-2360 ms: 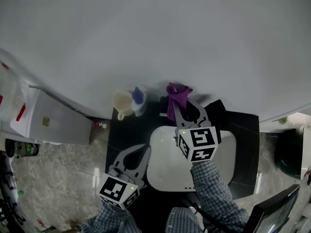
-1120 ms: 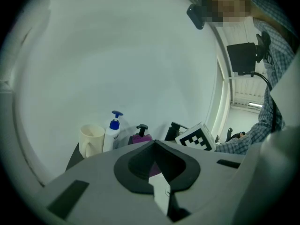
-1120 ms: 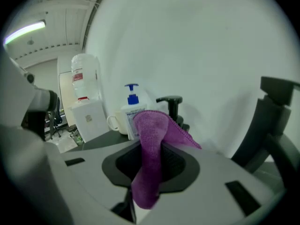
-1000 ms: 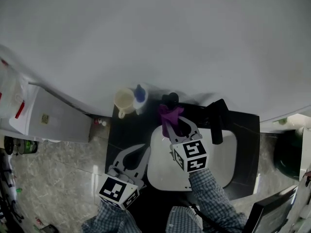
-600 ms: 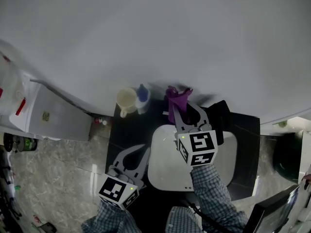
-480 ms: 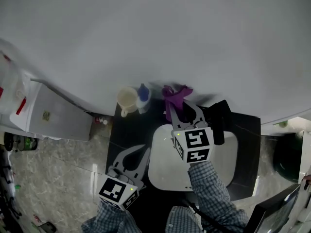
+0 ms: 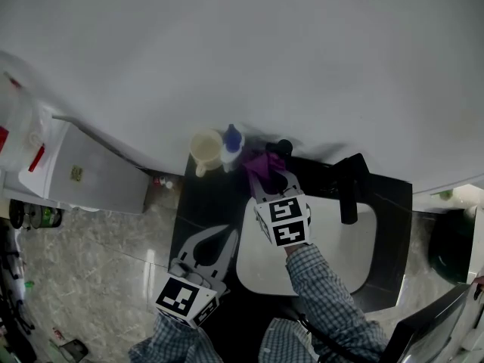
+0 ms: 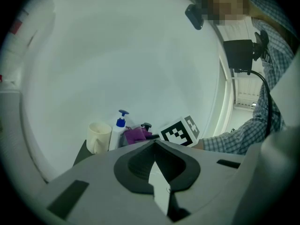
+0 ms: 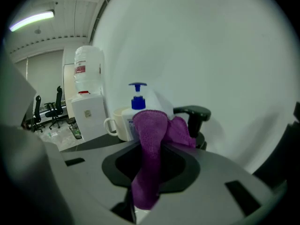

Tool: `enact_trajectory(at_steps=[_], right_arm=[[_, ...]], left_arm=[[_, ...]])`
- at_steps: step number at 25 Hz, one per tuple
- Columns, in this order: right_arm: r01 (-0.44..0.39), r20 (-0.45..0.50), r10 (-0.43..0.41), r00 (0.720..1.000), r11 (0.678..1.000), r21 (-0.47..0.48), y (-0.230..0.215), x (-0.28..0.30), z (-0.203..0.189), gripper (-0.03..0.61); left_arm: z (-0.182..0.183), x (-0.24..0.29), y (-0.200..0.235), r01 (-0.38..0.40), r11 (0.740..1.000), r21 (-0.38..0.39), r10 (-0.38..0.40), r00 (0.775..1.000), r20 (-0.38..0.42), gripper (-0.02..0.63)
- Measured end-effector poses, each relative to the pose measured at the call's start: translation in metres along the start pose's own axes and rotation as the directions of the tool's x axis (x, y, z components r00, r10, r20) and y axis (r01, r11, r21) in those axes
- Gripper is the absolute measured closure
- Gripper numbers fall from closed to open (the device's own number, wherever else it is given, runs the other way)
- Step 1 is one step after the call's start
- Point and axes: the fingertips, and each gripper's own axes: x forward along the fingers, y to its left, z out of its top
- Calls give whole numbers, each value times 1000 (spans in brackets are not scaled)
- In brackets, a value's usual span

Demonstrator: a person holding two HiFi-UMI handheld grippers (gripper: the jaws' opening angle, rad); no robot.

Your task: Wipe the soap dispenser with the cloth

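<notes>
My right jaws were clamped on the one purple cloth, just beside the one black soap dispenser at the white wall. One mug and one blue-capped bottle stood to its left on the dark bench. My left jaws were together and empty over bare bench beside the single white sink.

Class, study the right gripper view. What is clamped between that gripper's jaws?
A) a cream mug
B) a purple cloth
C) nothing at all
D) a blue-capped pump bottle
B: the purple cloth runs down between the right gripper's jaws, which are closed on it, while the mug and pump bottle stand beyond, outside the jaws.
</notes>
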Motion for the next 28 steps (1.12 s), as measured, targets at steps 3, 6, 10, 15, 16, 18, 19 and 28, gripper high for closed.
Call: enact_trajectory(at_steps=[3,6,10,15,16,18,19,28], right_arm=[[3,-39,-2,999,1000,24,-1,2,-20,488],[13,-64,-9,998,998,61,-4,-3,-35,488],[52,-103,-43,994,996,78,-14,-20,-57,488],[92,-113,-82,990,991,93,-21,-52,-70,488],[98,-106,-85,991,987,124,-21,-60,-72,488],[109,-94,-94,991,978,177,-21,-79,-74,488],[117,-88,-101,991,974,194,-21,-88,-74,488],[208,2,-222,975,919,336,-20,-174,-61,488]], left_arm=[[-2,-1,1,-4,1000,-3,4,1000,-3,603],[-1,-2,2,-10,1000,-6,10,1000,-7,603],[0,-3,-1,4,1000,4,-4,1000,5,603],[6,-4,-4,23,1000,15,-23,1000,11,603],[7,-5,-6,30,999,19,-30,999,10,603],[9,-7,-10,44,999,24,-44,999,10,603],[11,-8,-12,50,998,28,-51,999,11,603],[11,-19,-36,139,987,79,-139,990,-9,603]])
